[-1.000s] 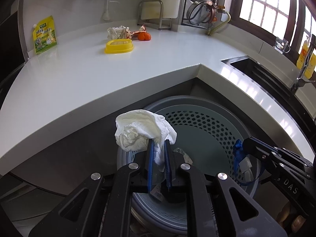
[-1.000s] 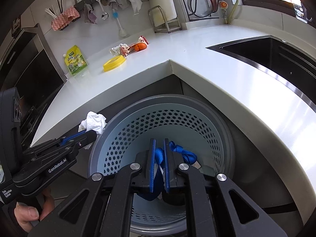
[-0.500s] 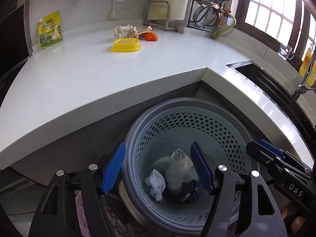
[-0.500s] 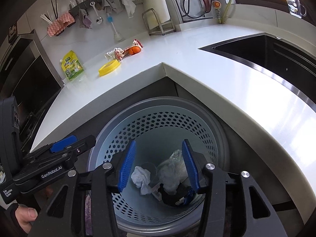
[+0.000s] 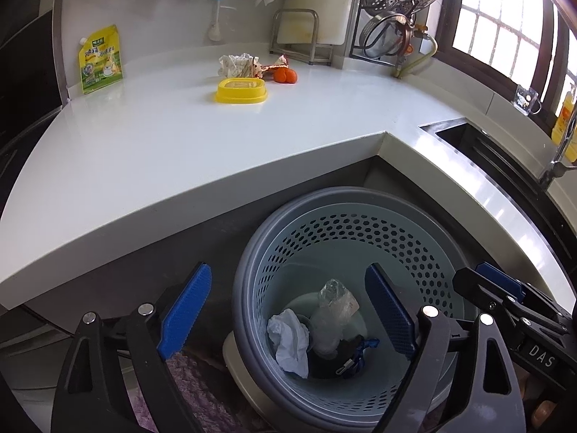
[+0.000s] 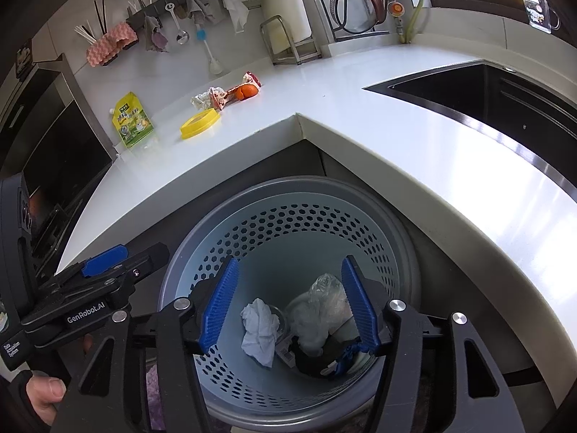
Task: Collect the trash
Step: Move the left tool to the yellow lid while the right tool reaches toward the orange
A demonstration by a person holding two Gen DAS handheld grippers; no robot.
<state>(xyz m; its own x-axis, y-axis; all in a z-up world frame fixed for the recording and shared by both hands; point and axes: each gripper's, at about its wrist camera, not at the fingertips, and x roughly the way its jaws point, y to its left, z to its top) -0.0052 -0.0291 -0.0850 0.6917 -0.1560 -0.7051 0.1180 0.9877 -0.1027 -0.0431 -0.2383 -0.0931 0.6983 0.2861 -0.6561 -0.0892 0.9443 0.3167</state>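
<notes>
Behind bin [image 5: 346, 216], counter [image 5: 180, 137] w/ yellow lid [image 5: 241, 90]; wrappers [image 5: 238, 65].

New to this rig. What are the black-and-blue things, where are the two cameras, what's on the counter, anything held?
No robot: a person holds a two-finger claw in each hand, with a fisheye camera on each looking along its fingers. One picture is from the left claw, the other from the right claw. Both have just been opening over the grey bin and hold nothing. In the bin: a white tissue, clear plastic, a blue scrap. On the counter: a yellow lid, wrappers, an orange piece, a yellow pouch.
</notes>
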